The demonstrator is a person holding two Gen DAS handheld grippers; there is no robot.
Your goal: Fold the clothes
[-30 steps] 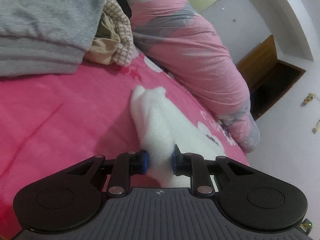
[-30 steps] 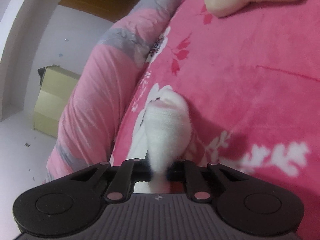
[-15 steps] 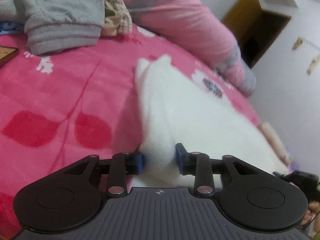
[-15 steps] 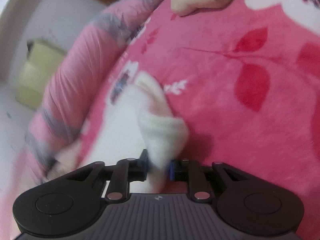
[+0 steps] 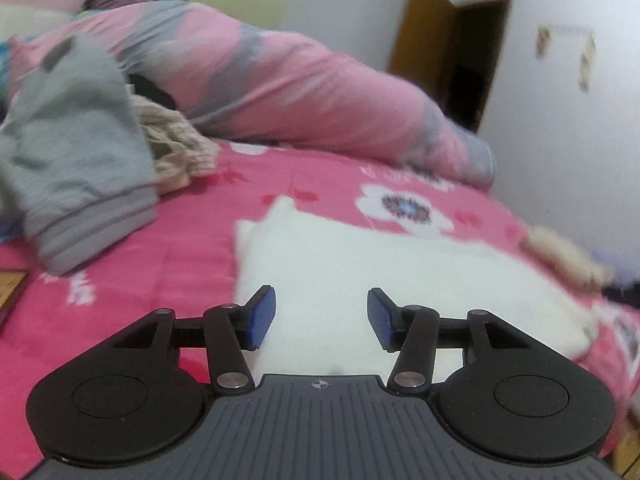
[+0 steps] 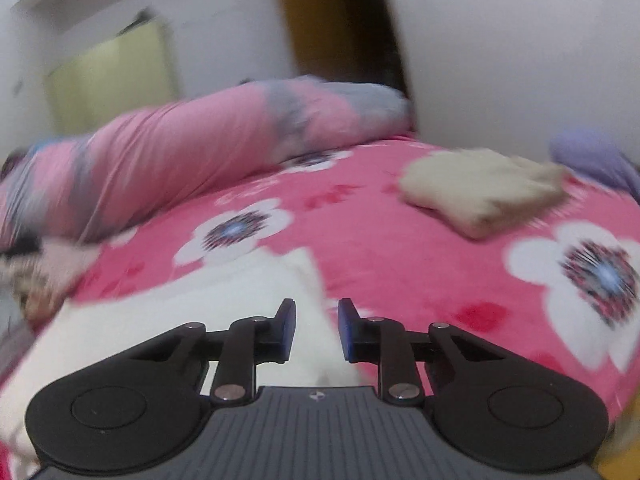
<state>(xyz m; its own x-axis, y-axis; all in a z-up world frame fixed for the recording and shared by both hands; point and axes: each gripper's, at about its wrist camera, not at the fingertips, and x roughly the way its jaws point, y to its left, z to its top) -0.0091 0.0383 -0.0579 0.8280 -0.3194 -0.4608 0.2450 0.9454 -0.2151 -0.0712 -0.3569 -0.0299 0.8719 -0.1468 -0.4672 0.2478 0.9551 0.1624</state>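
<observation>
White garment (image 5: 360,280) now lies spread flat on the bed (image 5: 160,272), on the pink flowered blanket, toward the near edge, where a second ago it was bunched into a narrow strip pinched at each end. Its far corners stand slightly raised; the remainder rests flat, though blur hides fine creases. Judgement: one fold or lay-down has been completed and the piece is being released for the next fold.

Rolled pink and grey quilt (image 5: 300,92) runs along the far edge of the bed, well apart from the garment. Grey sweater (image 5: 76,152) sits heaped toward the far left corner with a cream knit (image 5: 176,148) against it. Folded beige garment (image 6: 480,192) lies toward the far right side, apart from the work, and appears already finished.

Left gripper (image 5: 322,318) has let go: its jaws are opening, about half spread, pads clear of the cloth, which lies below and between them. Right gripper (image 6: 317,330) stands over the garment's right edge; its jaws are narrowly parted and closing, with cloth between them, yet a visible gap remains at each pad, so no grip is confirmed.
</observation>
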